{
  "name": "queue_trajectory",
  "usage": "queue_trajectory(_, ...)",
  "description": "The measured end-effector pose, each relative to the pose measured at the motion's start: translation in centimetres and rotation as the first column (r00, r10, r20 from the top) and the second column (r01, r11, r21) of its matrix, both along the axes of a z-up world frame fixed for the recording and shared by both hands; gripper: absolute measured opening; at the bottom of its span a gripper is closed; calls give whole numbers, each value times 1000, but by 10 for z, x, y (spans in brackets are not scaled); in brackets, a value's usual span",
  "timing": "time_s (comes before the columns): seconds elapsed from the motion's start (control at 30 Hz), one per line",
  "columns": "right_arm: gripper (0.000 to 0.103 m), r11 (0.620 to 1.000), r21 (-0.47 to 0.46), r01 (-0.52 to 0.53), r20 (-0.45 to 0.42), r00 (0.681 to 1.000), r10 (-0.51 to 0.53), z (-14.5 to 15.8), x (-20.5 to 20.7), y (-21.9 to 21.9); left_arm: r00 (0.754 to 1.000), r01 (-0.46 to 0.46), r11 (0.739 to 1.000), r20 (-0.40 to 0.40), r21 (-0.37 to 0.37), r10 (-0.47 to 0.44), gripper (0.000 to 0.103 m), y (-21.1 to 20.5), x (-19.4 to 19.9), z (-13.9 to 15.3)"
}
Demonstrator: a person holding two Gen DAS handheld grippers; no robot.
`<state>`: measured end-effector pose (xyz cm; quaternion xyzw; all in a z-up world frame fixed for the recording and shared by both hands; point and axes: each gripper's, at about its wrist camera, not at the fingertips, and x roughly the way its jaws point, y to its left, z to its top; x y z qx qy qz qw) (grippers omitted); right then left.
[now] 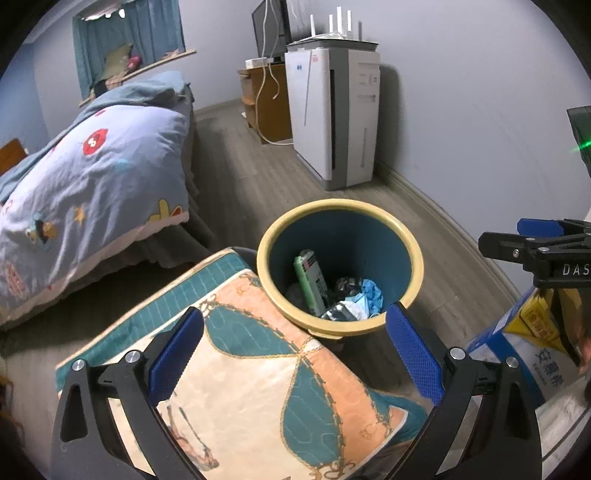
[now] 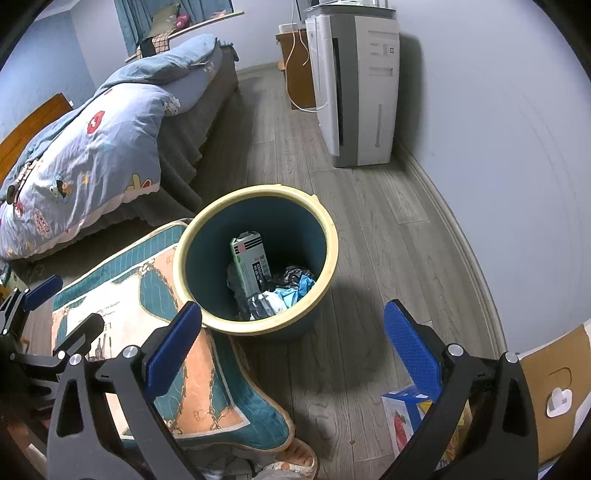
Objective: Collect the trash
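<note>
Both claws are seen held wide apart and empty above a bedroom floor, with nothing gripped or touched by their blue pads. The left claw (image 1: 295, 350) is poised over a quilted teal-and-peach cushion (image 1: 258, 376), and the waste bin (image 1: 340, 266) is framed just beyond and slightly right of its fingertips. The right claw (image 2: 293, 347) is held over bare grey floorboards (image 2: 354, 236), with the same bin (image 2: 258, 258) lying ahead and a little left of centre; the left claw is caught at the left margin of that view, and the right claw at the right margin of the left view.

The trash is already found inside the bin, a dark teal bucket with a cream-yellow rim, standing on the floor and touching the edge of the cushion. A green carton (image 2: 249, 267) is propped upright within, beside a crumpled blue wrapper (image 2: 299, 290) and silvery foil (image 1: 341, 310). A blue-and-yellow box (image 1: 524, 347) is seen near the right claw, on the floor.

Farther back, a bed with a cartoon-print quilt (image 1: 92, 177) is set to the left, and a white air purifier (image 1: 332, 118) is stood against the far wall, with a router (image 1: 336, 29) on top of it.
</note>
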<state>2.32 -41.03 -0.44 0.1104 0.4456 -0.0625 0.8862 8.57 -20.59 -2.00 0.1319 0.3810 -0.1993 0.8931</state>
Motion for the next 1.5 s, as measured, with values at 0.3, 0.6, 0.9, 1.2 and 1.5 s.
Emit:
queue_trajectory(0.3,97,1000,1,-1,-1,1000,1,0,1,1,1000,1,1000,1,1,-1,98,0,0,0)
queue_trajectory(0.6,97,1000,0,0,-3,1000,0,-1,2,0,1000,9,1000,4,3,-9,98,0,-1,-2)
queue_trajectory(0.9,97,1000,0,0,-4,1000,0,-2,3,-1,1000,9,1000,4,2,-9,98,0,-2,-2)
queue_trajectory(1.2,97,1000,0,-2,-5,1000,2,-2,3,-1,1000,10,1000,5,1,-10,98,-1,-2,-1)
queue_trajectory(1.5,97,1000,1,0,-7,1000,0,-2,3,-2,1000,25,1000,5,-7,-25,98,-3,-3,2)
